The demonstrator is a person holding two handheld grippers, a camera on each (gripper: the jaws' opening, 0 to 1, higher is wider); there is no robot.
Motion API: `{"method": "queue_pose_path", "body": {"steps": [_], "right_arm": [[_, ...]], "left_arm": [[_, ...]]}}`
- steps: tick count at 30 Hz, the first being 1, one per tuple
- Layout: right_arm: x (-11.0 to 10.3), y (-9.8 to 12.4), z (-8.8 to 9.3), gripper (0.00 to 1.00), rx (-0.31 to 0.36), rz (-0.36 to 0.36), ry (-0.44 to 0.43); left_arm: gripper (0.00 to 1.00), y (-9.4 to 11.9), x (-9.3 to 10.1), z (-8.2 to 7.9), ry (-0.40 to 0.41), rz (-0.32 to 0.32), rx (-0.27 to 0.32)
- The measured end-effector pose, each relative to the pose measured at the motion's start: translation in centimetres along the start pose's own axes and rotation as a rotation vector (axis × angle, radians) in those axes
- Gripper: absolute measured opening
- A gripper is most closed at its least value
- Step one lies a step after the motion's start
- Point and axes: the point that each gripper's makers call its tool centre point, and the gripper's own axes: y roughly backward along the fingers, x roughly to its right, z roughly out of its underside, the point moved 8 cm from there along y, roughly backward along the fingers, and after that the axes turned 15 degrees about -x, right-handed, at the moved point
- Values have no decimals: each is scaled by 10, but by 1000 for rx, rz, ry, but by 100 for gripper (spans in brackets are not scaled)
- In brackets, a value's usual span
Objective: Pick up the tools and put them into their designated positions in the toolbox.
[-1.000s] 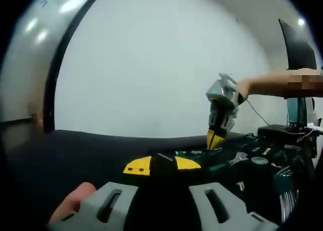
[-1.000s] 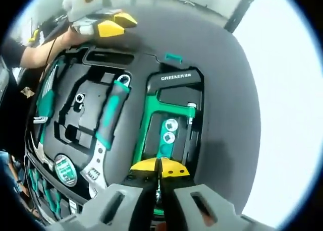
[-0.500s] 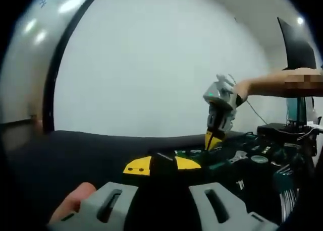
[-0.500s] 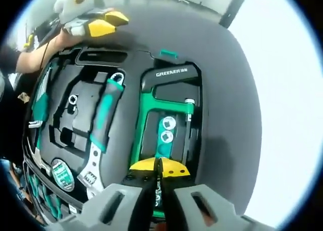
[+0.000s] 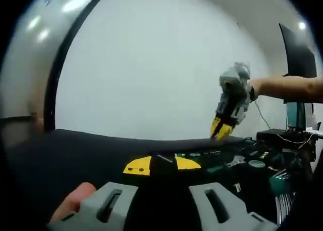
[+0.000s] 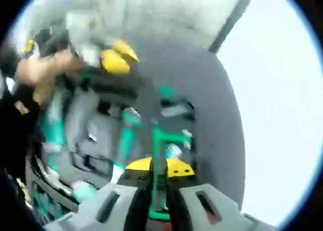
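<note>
The open black toolbox lies blurred under my right gripper, whose yellow tips stand close together with nothing held. In the box lie a green hacksaw and a teal-handled wrench. The left gripper view shows that right gripper hanging above the toolbox, tips pointing down. My left gripper rests low over the black table; the space between its yellow tips is dark. From the right gripper view it sits beyond the box's far end, held by a hand.
A black cloth covers the table. A white wall rises behind it. A dark monitor and cables stand past the toolbox. The person's arm reaches in from the right. A fingertip shows beside my left jaws.
My right gripper has risen away from the toolbox, and its view has swung and blurred. My left gripper has stayed still.
</note>
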Motion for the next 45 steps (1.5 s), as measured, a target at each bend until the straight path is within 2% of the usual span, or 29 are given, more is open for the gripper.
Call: {"method": "queue_pose_path", "body": {"steps": [1,5,8,13,17,21,25,27,28,29,30,32,34,38,41,45], "right_arm": [[-11,0,-6,7,8,-22,45],[-54,-13,-26,7,68,-134,105],[-76,-37,-21,11,1,-172,200],[-79,-60,-21,11,-48,-152,190],[-84,-61,-25,8,-28,-166,179],[-86,-60,-25,2,-14,-154,215],[-90,-59,-24,2,-10,-161,248],[-91,-59,-24,1,1,-155,274],[-93,-60,-27,0,19,-176,316],[-97,-59,-26,0,14,-167,296],[-98,-58,-27,0,11,-138,356],[-102,-54,-27,0,1,-128,352],[-96,-48,-27,0,10,-116,350],[-96,-29,-22,0,19,-99,354],[-101,-9,-14,0,69,-124,304],[-116,11,17,0,148,-193,187]], "left_arm": [[13,-1,0,0,-3,-1,-2],[13,-2,0,2,-12,-4,-15],[13,-2,1,4,-11,-3,-20],[13,-2,0,3,-10,-7,-19],[13,-2,1,4,-17,-4,-23],[13,-3,2,3,-20,-6,-23],[13,-3,2,3,-20,-5,-22],[13,-3,2,3,-23,-6,-24],[13,-3,2,3,-24,-6,-24],[13,-3,2,3,-24,-5,-23],[13,-3,3,3,-22,-4,-23],[13,-3,3,4,-24,-4,-27],[13,-3,3,4,-28,-4,-30],[13,-2,2,3,-23,-5,-25],[13,-1,2,3,-23,-3,-24],[13,-1,2,2,-23,-1,-18]]}}
